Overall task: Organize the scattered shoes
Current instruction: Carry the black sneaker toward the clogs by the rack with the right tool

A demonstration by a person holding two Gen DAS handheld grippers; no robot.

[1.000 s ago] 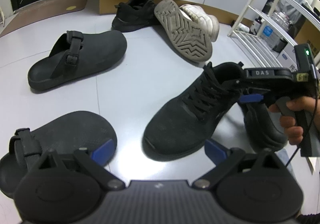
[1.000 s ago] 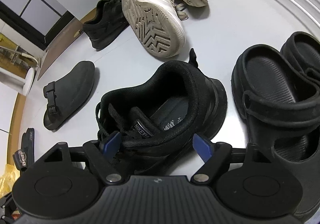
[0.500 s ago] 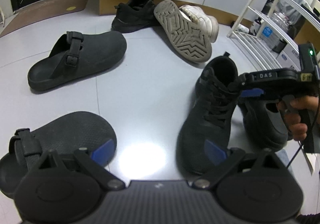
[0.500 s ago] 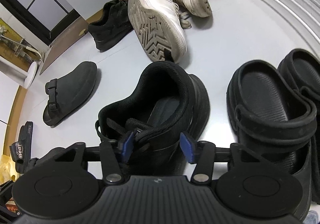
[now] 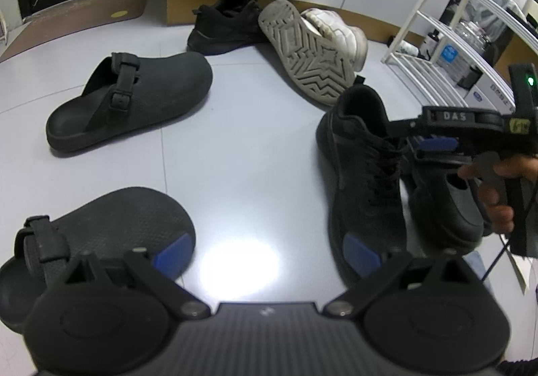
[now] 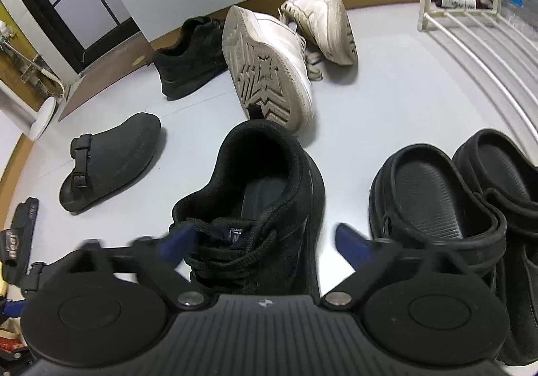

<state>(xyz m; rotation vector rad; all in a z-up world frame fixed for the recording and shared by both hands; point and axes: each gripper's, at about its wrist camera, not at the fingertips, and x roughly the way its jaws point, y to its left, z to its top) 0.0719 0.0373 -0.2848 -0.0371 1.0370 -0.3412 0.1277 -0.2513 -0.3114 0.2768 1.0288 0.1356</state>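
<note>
I see the pale floor strewn with shoes, and a white wire rack at its right edge. Along the far wall lie two white sneakers, one tipped sole-up, next to a black shoe. A grey clog sits mid-floor; its mate lies just under my left gripper, whose fingers are spread wide with nothing between them. The black lace-up sneaker stands upright on the floor, heel away from me, just beside a pair of black clogs. My right gripper straddles its laces and tongue, fingers parted on either side, not clamping it.
</note>
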